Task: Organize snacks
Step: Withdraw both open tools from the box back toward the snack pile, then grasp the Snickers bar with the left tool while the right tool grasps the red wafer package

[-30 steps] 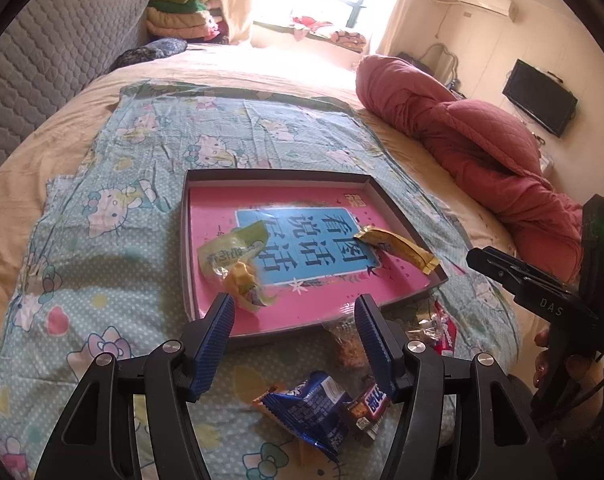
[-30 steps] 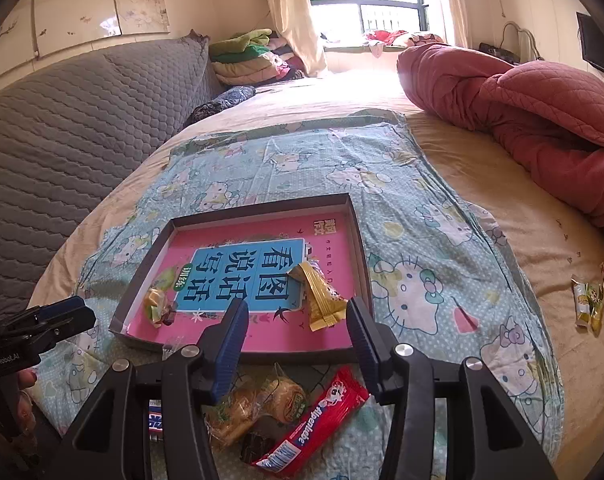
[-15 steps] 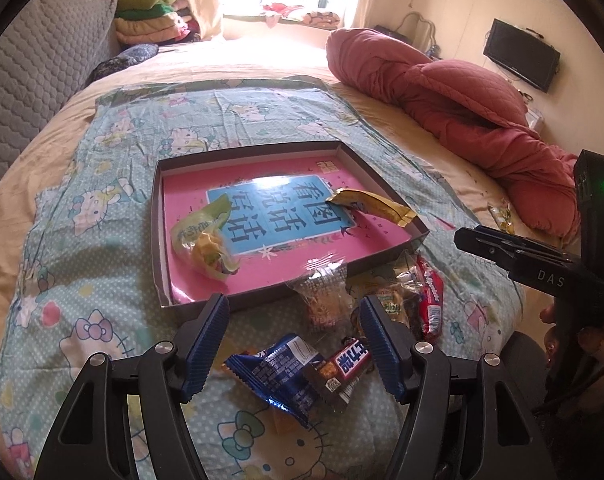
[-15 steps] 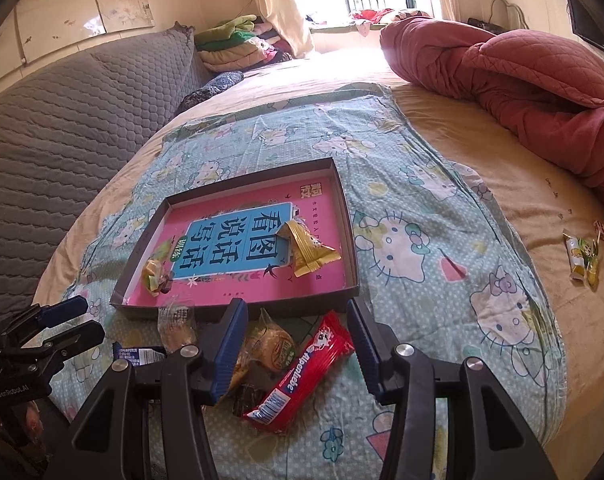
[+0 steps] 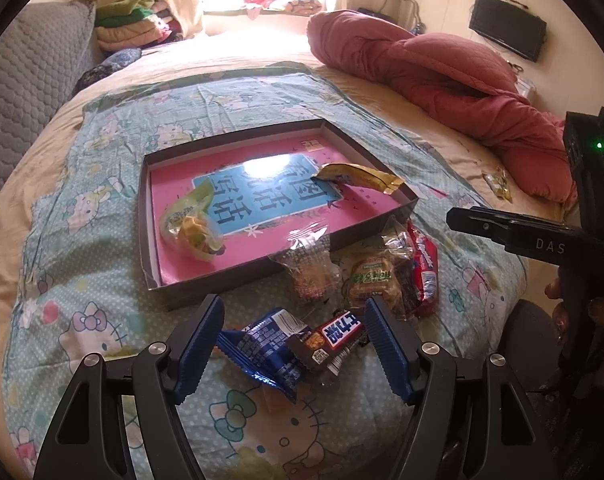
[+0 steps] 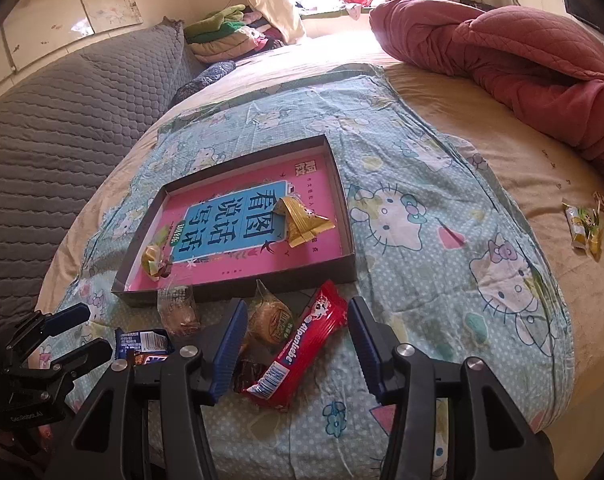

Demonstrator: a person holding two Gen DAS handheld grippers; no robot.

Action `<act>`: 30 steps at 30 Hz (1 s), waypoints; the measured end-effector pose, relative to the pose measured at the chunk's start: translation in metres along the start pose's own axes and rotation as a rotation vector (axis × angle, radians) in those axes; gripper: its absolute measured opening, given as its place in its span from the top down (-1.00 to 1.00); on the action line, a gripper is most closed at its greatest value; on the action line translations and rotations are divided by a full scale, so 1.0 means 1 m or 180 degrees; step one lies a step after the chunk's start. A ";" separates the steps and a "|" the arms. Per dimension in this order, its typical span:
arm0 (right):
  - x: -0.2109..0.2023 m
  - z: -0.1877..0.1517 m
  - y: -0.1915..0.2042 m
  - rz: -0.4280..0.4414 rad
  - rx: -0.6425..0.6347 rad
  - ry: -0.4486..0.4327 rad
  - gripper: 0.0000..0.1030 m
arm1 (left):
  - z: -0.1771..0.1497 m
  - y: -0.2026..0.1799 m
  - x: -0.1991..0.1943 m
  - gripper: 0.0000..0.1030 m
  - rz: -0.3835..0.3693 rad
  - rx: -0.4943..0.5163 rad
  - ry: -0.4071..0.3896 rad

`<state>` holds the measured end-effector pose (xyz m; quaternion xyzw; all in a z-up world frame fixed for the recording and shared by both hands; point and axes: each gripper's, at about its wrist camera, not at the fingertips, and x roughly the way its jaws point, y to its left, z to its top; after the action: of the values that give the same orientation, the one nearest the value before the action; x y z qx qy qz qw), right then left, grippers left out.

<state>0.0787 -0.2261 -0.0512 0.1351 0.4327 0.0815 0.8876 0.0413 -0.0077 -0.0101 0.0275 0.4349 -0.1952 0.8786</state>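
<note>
A shallow dark tray (image 5: 205,292) with a pink bottom lies on the cartoon-print sheet and holds a yellow-green snack bag (image 5: 193,228) and a gold wrapper (image 5: 362,176). Loose snacks lie in front of it. My left gripper (image 5: 293,344) hangs over a blue packet (image 5: 261,344) and a chocolate bar (image 5: 334,336); its jaws are opening and the pads touch neither. My right gripper (image 6: 297,348) is open over a red packet (image 6: 302,340), beside a round cake pack (image 6: 269,320). A clear biscuit bag (image 6: 179,308) leans on the tray's rim (image 6: 237,292).
A red quilt (image 5: 442,68) is heaped at the far right of the bed. Two small snack packs (image 6: 582,228) lie on the bare sheet to the right. A grey padded headboard (image 6: 61,120) runs along the left. The bed's edge is just below the grippers.
Both grippers have drawn back from the tray toward the loose snacks. The left jaws have widened around the blue packet and chocolate bar. The red packet now lies between the right fingers.
</note>
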 end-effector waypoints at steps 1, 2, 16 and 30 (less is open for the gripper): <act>0.001 -0.001 -0.001 -0.0005 0.0014 0.0023 0.00 | -0.001 -0.003 0.001 -0.45 -0.0010 0.0051 0.0015; 0.002 -0.002 -0.002 -0.0015 0.0026 0.0052 -0.01 | -0.001 -0.006 0.002 -0.45 -0.0023 0.0094 0.0031; 0.037 -0.021 -0.005 0.0036 0.0144 0.0522 -0.01 | -0.009 -0.028 0.018 -0.44 -0.0165 0.0513 0.0259; 0.057 -0.025 0.000 0.0134 0.0120 0.0660 0.14 | -0.011 -0.044 0.049 -0.44 -0.0187 0.1171 0.0644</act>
<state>0.0935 -0.2073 -0.1089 0.1516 0.5208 0.1055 0.8335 0.0437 -0.0612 -0.0499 0.1942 0.4785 -0.2931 0.8046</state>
